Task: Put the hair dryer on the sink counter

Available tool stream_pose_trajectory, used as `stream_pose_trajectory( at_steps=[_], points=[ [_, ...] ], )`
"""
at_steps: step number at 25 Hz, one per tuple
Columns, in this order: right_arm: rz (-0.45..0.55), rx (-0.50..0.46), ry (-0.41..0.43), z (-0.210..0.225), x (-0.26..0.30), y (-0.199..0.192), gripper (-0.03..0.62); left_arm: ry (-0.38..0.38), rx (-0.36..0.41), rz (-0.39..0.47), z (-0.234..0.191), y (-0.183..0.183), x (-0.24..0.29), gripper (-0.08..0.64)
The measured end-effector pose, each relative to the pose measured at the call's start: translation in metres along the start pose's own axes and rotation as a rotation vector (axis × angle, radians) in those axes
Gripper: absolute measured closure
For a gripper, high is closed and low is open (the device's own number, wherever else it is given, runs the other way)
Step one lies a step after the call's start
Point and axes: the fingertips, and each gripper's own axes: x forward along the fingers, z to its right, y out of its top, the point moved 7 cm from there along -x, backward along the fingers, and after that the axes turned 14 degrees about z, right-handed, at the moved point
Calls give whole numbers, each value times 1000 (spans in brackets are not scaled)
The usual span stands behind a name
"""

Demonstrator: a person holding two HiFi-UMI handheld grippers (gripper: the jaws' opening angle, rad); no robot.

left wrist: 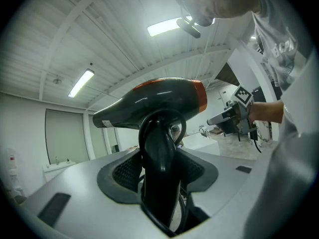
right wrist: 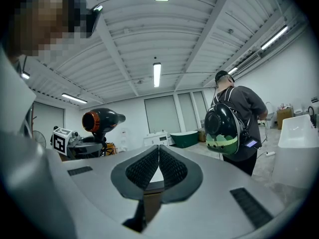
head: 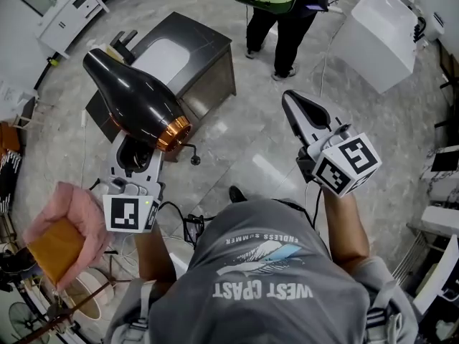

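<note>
At the left, the left gripper point(head: 136, 149) is clamped on the handle of the dryer point(head: 133, 95). In the left gripper view the handle, with a black cord point(left wrist: 182, 133) looped round it, is seen pressed between the two pads. The dryer is held up in the air, nozzle pointing up and away to the left, its orange ring towards the wearer.

The counter point(head: 208, 38), a dark cabinet with a white basin set in its top, is seen further ahead on the floor point(head: 244, 142). The dryer is well apart from it, and nothing is seen lying on the counter top. So the pick-up is judged done. The carry to the counter, the set-down on a bare edge beside the basin and the release are left.

To the right, the right gripper point(head: 297, 106) is held raised with its jaws together and nothing between them.

The floor is laid in grey, glossy tiles. White walls and a ribbed ceiling with strip lights are shown in the gripper views. A person with a green-and-black backpack point(right wrist: 224, 126) is seen beyond the counter, and a white tub point(head: 376, 31) at the far right.
</note>
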Motion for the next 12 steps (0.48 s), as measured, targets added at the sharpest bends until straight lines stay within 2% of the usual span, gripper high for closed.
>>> stream_pose_trajectory(
  at_steps=[5,12],
  points=[
    [-2,-11,3,-11,25,0,565,-14,-15,5,-21,-9,6,339],
    [-15,-37,22,-28,30,-5,565,1,-24,25,-28,-13,-12,339]
  ],
)
